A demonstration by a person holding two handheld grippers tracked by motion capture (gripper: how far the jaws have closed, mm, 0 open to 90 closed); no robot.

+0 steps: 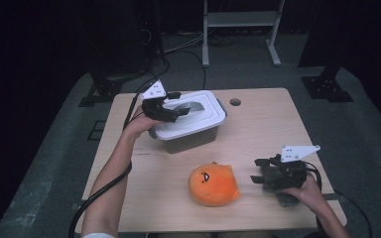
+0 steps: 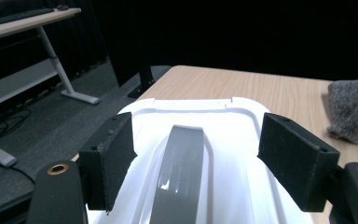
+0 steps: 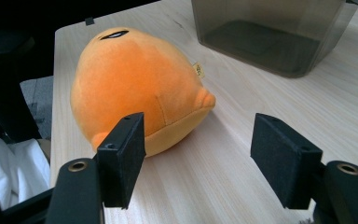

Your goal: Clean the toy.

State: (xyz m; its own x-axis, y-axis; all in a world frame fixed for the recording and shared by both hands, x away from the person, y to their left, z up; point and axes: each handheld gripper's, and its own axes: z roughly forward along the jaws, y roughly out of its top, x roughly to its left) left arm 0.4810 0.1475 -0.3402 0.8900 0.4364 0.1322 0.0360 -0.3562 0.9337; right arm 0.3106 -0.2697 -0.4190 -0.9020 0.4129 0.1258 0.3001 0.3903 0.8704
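High view: you are holding the left gripper (image 1: 177, 112) over the white lid (image 1: 198, 118) of the smoky bin (image 1: 191, 139) at the far left of the table (image 1: 268, 124). The jaws are pointing toward the table's right, along the lid's top. The right gripper (image 1: 258, 171) is resting near the front right edge, jaws facing left at the orange plush toy (image 1: 213, 184), just beside it, not touching. A bit of grey cloth (image 1: 285, 199) is lying under your right hand.

Left gripper view: you are looking down the lid's grey handle (image 2: 179, 177), which is running lengthwise away from the camera, straight down the middle of the gap. The two pads (image 2: 109, 156) are standing on either side of it, well apart from the handle, nothing pinched. So the handle's long axis is lying along the jaws' reach, not across it; closing here would squeeze across the handle's width. My judgement: the gripper is sitting above the handle and would need to drop for the pads to catch it. How far above, I cannot tell.

Right gripper view: you are keeping these jaws wide and empty. The plush is lying ahead and to the left, its rounded rear behind the left pad (image 3: 126, 156); bare wood is showing between the pads. The bin is standing farther off, upper right.

Nearer hand for the lid: your left, already over it
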